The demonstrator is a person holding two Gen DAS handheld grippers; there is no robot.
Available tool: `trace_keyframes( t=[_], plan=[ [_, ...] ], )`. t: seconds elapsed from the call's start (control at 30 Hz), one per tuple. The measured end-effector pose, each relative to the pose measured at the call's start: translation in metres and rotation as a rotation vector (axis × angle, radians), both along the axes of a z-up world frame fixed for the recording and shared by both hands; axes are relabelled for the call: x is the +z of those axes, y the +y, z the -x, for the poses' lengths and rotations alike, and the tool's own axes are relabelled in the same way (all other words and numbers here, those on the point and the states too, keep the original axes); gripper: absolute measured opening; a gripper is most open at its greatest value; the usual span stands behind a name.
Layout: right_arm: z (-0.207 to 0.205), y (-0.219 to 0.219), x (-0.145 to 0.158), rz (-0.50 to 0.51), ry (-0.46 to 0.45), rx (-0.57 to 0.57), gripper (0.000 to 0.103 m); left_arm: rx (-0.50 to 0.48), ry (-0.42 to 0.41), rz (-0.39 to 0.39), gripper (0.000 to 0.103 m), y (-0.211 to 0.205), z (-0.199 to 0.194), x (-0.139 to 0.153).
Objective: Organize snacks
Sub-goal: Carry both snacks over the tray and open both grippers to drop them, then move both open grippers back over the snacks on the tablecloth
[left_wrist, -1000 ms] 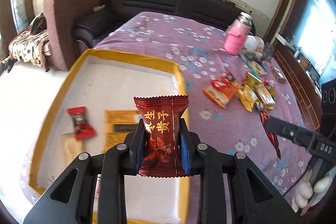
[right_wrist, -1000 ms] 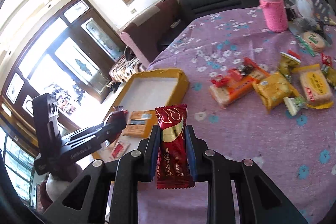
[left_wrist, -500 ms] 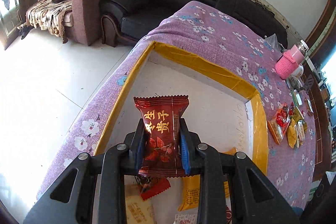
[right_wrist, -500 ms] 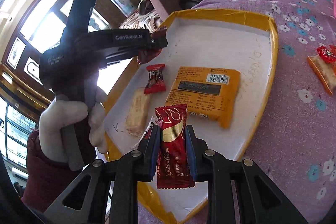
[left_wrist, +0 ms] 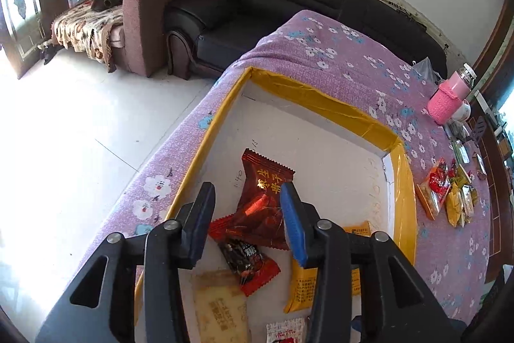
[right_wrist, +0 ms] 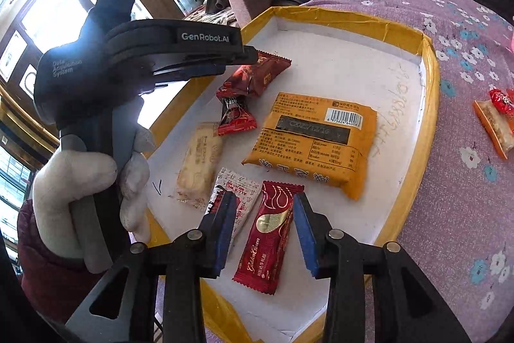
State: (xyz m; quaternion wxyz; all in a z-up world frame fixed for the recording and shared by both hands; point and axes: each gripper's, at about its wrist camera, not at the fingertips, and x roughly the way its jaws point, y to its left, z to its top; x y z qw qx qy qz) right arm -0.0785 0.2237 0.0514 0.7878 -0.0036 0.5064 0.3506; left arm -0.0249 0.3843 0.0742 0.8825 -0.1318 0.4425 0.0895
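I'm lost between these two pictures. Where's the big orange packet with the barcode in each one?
Left wrist view: the big orange packet sits low and right of centre, mostly hidden behind the left claw.
Right wrist view: it lies flat near the middle, barcode up, just beyond the right claw.
Shared landmark: the yellow-rimmed white tray holding it.
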Motion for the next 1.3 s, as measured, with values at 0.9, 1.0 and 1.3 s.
trace_keyframes(
  t=[0.9, 1.0, 1.3],
  plan=[
    [0.047, -0.176, 0.078, -0.15, -0.174, -0.32, 0.049, -0.042, -0.36, -0.326, 0.061, -0.134, 0.154, 0.125],
    [0.05, -0.201, 0.099, -0.161, -0.217, -0.355, 0.049, -0.069, -0.425, -0.377, 0.061, -0.147, 0.165, 0.146],
    [0.024, -0.295, 0.21, -0.152, -0.406, -0.533, 0.055, -0.05, -0.678, -0.625, 0.062, -0.155, 0.175, 0.259]
  ],
)
